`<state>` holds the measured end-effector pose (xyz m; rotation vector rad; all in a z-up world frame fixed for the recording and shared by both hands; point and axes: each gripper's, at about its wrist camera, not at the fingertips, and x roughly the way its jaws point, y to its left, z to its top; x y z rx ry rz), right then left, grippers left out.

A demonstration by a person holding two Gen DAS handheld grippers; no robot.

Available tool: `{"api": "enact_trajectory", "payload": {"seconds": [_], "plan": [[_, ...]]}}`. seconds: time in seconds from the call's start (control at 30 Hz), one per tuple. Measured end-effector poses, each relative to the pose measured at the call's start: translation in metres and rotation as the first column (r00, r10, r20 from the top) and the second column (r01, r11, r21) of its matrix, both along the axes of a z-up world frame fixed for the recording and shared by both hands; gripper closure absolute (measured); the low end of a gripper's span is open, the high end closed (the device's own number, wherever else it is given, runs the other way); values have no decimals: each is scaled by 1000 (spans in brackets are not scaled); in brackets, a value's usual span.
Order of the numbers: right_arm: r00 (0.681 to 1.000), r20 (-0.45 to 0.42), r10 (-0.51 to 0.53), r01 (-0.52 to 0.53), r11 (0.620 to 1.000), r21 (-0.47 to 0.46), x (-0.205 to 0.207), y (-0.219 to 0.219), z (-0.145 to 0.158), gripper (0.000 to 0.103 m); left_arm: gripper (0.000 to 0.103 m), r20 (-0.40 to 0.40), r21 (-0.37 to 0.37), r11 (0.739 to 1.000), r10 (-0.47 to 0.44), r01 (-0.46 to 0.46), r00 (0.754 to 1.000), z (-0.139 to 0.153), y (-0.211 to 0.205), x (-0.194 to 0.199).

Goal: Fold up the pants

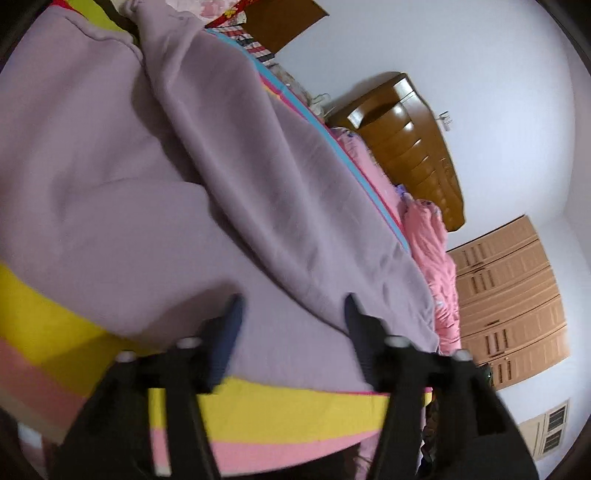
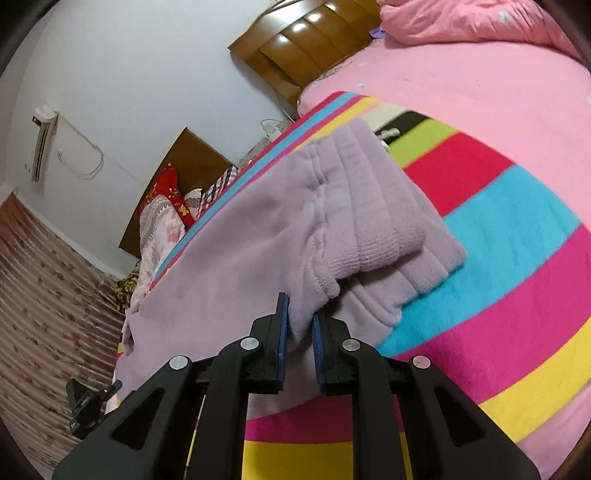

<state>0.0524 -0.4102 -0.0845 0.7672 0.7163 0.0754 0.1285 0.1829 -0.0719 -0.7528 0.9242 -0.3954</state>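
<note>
Right wrist view is showing the right claw (image 2: 300, 328) pinching a fold of the lilac pants (image 2: 258, 236), its blue pads pressing the fleece from both sides near the edge closest to the camera. The pants are lying on the striped blanket (image 2: 509, 236) that is covering the bed, and the ribbed cuffs (image 2: 399, 236) are already sitting stacked on top of the wider part of the garment, on the side of the pants toward the pink quilt (image 2: 461, 22). That is reading as at least one fold already made, with the legs brought over the body of the pants.

Left wrist view is showing the left claw (image 1: 293, 314) standing open, with nothing between its fingers, hovering just over the same pants (image 1: 147, 184) near the edge of the bed. A long ridge of cloth is running diagonally across the pants away from that claw, so the fabric is not lying flat yet.

Judging from this, the folding is partway through: the bundle is looking loose and bulky, and smoothing plus probably another fold are remaining.
</note>
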Motion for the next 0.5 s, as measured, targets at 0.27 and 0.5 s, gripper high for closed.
{"api": "enact_trajectory", "payload": {"seconds": [0.27,0.5], "plan": [[1000,-6,-8,8,1000,13,-5,4,-3,88,39,14,64,998,24,-25,1000,-4,-18,40],[1000,-6,-6,6,1000,14,-6,7,-2,88,99,-9,70,993,98,-98,995,-11,-14,53]]}}
